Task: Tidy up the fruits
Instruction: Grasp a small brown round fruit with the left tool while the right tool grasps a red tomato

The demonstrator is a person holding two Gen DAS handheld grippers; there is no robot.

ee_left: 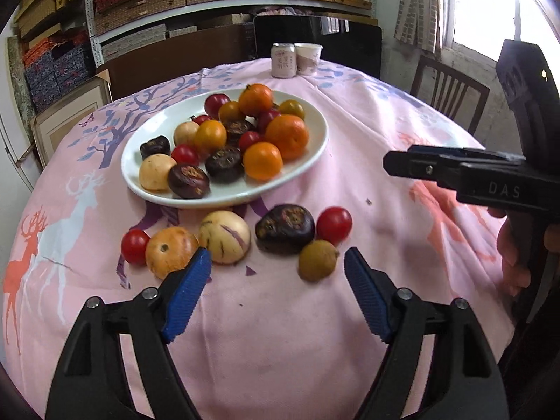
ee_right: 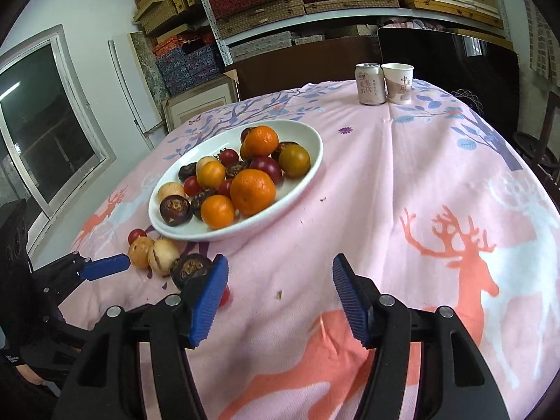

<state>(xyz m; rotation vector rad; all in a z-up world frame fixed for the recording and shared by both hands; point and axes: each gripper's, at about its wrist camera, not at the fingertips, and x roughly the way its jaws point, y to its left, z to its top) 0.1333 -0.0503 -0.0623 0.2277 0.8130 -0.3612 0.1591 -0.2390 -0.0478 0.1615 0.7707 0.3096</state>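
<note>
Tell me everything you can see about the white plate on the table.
The plate is a glossy white oval dish, ceramic by its look, with a shallow raised rim. It sits flat on the pink tablecloth, towards the table's middle, heaped with oranges, small red tomatoes, dark purple-brown fruits and pale yellowish ones. Six loose fruits lie on the cloth just off its near edge. Neither gripper touches it.

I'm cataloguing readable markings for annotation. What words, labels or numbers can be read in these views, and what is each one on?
"DAS": raised letters on the black body of the right gripper, seen from the left wrist.
Can: Chinese characters on its label, too blurred to read.
Paper cup: red Chinese characters in a column, too blurred to read with confidence.
Small white print on a dark sleeve at the lower left of the right wrist view: too small to read.
</note>
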